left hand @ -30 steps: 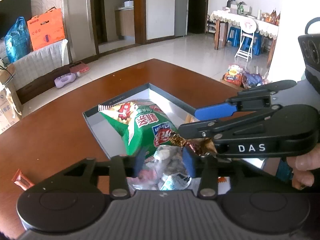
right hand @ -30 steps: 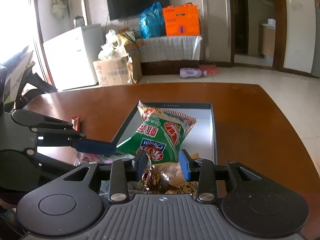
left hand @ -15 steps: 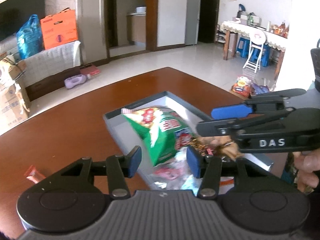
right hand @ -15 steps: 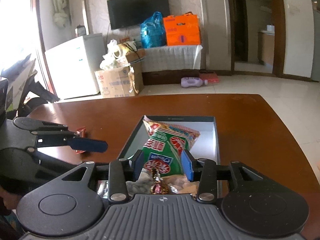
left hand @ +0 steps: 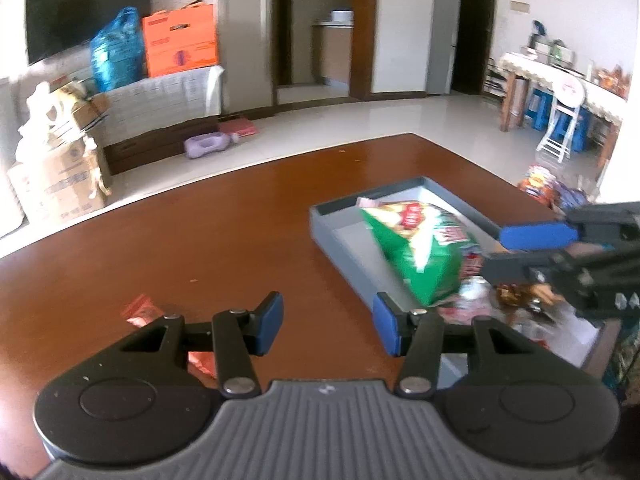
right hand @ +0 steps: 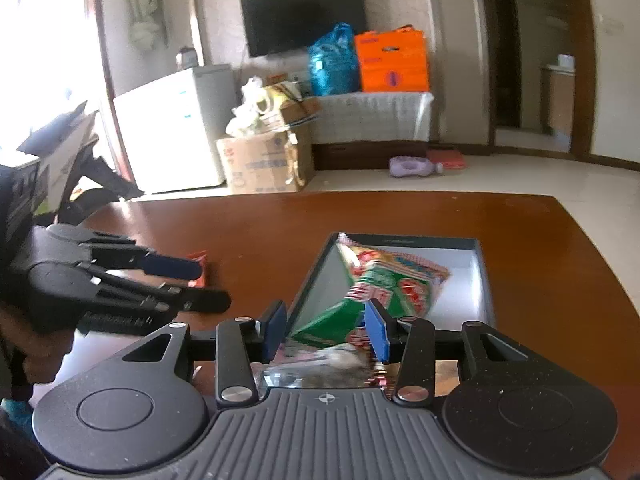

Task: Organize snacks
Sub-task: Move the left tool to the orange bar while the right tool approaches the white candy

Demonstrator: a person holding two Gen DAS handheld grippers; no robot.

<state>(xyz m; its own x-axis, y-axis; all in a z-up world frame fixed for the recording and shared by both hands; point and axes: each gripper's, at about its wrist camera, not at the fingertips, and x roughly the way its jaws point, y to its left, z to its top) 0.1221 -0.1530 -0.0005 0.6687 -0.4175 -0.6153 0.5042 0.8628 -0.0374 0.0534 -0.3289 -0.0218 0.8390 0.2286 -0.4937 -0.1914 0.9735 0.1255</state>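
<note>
Now left gripper swings away from gray box, fingers open, empty, toward red packet on surface. Right gripper fingers open too; candy released into box.

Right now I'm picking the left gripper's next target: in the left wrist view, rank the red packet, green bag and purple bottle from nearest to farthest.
1. Small red snack packet, table, just left.
2. Green snack bag, grey tray, right.
3. Purple bottle, floor beyond.
</note>
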